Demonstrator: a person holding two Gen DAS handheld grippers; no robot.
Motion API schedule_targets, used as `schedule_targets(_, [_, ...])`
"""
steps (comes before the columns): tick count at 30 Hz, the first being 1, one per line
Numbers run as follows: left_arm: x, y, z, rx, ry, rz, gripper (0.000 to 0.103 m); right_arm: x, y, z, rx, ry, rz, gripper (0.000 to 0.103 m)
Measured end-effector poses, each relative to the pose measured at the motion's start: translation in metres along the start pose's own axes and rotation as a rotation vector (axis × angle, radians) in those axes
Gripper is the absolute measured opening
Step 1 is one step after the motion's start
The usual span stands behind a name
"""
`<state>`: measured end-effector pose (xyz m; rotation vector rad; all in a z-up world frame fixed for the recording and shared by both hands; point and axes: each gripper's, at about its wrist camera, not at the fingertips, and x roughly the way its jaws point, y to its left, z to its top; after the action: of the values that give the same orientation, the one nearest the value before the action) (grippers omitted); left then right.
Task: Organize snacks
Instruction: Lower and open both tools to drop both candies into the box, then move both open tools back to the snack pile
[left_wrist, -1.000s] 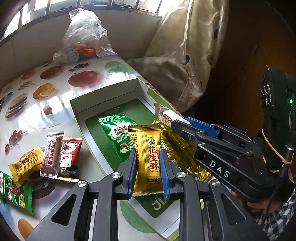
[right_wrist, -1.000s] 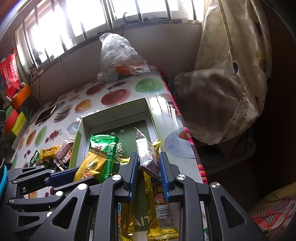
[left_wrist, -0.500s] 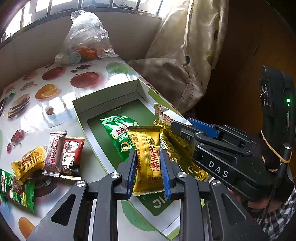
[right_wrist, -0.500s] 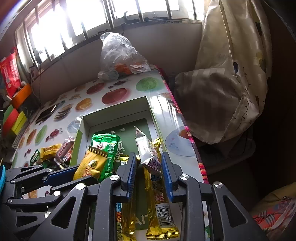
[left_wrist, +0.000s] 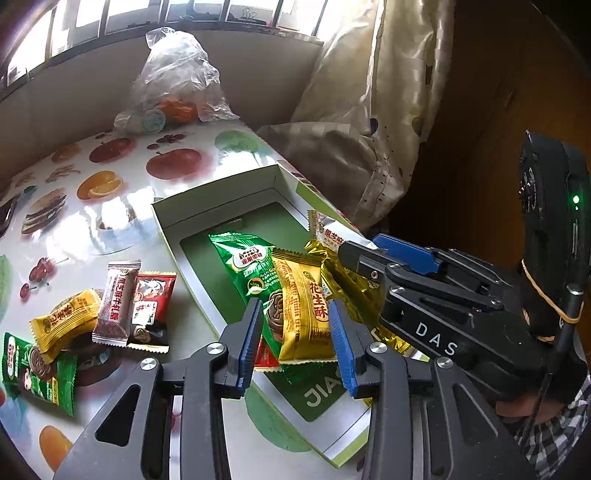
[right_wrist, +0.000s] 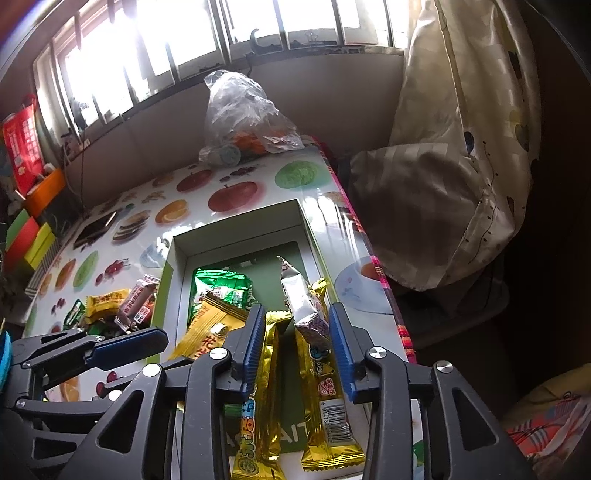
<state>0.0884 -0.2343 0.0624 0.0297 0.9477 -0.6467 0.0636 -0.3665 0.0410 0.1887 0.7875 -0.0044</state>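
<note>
The far half of the box (right_wrist: 236, 243) lies bare, open from above. Its near half is heaped with packets (left_wrist: 299, 295) (gold, green, silver), and the right gripper (left_wrist: 360, 251) crowds the box's right side. Left of the box, loose snacks (left_wrist: 110, 306) clutter the table (left_wrist: 122, 206); a plastic bag (right_wrist: 240, 118) blocks its far edge.

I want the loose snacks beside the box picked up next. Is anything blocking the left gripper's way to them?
Nothing visible. The left gripper, jaws just opened off the yellow peanut packet, sits over the box; only its low wall separates it from the loose packets on the table.
</note>
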Motion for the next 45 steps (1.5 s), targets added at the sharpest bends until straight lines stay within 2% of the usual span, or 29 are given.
schedule_targets(3, [-0.003, 0.001, -0.001, 0.002, -0.003, 0.003, 0.039, -0.003, 0.001, 0.0, 0.001, -0.006, 0.0, 0.037])
schedule_targets(5, [-0.005, 0.002, -0.001, 0.0, -0.006, 0.007, 0.045, -0.005, 0.002, -0.001, 0.006, -0.011, -0.002, 0.037])
schedule_targets(7, [-0.008, 0.004, -0.002, -0.002, -0.013, 0.009, 0.046, -0.007, 0.003, 0.0, 0.007, -0.015, -0.001, 0.038])
schedule_targets(16, [-0.027, 0.01, -0.01, -0.004, -0.047, 0.052, 0.047, -0.019, 0.011, -0.002, 0.01, -0.036, -0.009, 0.04])
schedule_targets(20, [-0.037, 0.015, -0.014, -0.013, -0.062, 0.044, 0.047, -0.024, 0.017, -0.004, 0.01, -0.043, -0.005, 0.041])
schedule_targets(29, [-0.06, 0.033, -0.025, -0.038, -0.096, 0.09, 0.047, -0.032, 0.039, -0.009, -0.002, -0.06, 0.0, 0.046])
schedule_targets(37, [-0.074, 0.055, -0.037, -0.07, -0.104, 0.107, 0.047, -0.036, 0.06, -0.011, -0.031, -0.071, 0.02, 0.047])
schedule_targets(45, [-0.086, 0.089, -0.047, -0.131, -0.113, 0.16, 0.047, -0.029, 0.087, -0.01, -0.063, -0.073, 0.056, 0.047])
